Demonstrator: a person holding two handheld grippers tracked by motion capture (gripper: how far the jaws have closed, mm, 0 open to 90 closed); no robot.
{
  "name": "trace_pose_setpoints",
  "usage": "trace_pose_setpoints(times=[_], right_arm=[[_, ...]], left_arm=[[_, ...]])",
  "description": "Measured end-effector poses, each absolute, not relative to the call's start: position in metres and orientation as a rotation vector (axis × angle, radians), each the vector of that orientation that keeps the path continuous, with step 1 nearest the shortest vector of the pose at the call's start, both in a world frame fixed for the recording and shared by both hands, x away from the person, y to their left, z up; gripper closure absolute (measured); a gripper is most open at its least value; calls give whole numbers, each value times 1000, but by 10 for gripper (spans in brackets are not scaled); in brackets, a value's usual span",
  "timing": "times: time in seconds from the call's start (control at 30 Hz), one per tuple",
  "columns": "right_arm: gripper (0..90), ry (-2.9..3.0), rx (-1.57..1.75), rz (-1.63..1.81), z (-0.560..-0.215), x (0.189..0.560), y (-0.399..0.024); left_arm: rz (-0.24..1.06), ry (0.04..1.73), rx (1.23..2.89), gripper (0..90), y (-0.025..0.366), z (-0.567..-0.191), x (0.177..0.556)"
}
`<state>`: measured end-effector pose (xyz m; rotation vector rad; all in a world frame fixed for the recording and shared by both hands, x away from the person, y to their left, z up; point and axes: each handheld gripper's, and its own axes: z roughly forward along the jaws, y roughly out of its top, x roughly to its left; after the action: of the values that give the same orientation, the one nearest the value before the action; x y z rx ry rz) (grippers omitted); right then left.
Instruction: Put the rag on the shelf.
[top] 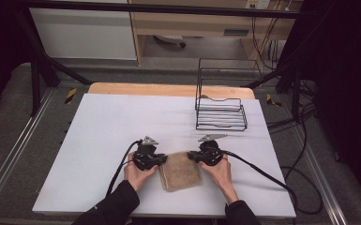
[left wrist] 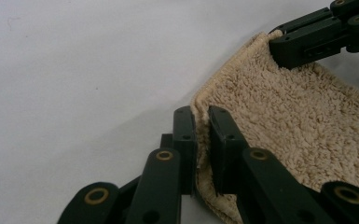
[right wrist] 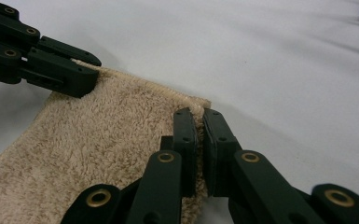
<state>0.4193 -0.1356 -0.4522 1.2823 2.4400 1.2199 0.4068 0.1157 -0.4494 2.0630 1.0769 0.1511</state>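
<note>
High view: both hands hide the towel's far corners, where the left tongs and right tongs pinch it; white desk lies open around.

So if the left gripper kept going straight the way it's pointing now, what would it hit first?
Probably the right gripper. The left gripper, shut on the towel, points across the towel's far edge at the right one, which pinches the opposite corner. Depth is hard to judge.

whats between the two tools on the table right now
The folded beige towel spans the stretch: the left tool is shut on one far corner, the right tool on the other. The high view shows it best.
</note>
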Motion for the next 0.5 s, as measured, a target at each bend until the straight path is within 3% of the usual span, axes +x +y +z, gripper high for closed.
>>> trace_pose_setpoints(times=[0.5], right_arm=[[856,2375,1219,1317,-429,403,-143]], left_arm=[[188,1008,2014,819,120,-427,396]])
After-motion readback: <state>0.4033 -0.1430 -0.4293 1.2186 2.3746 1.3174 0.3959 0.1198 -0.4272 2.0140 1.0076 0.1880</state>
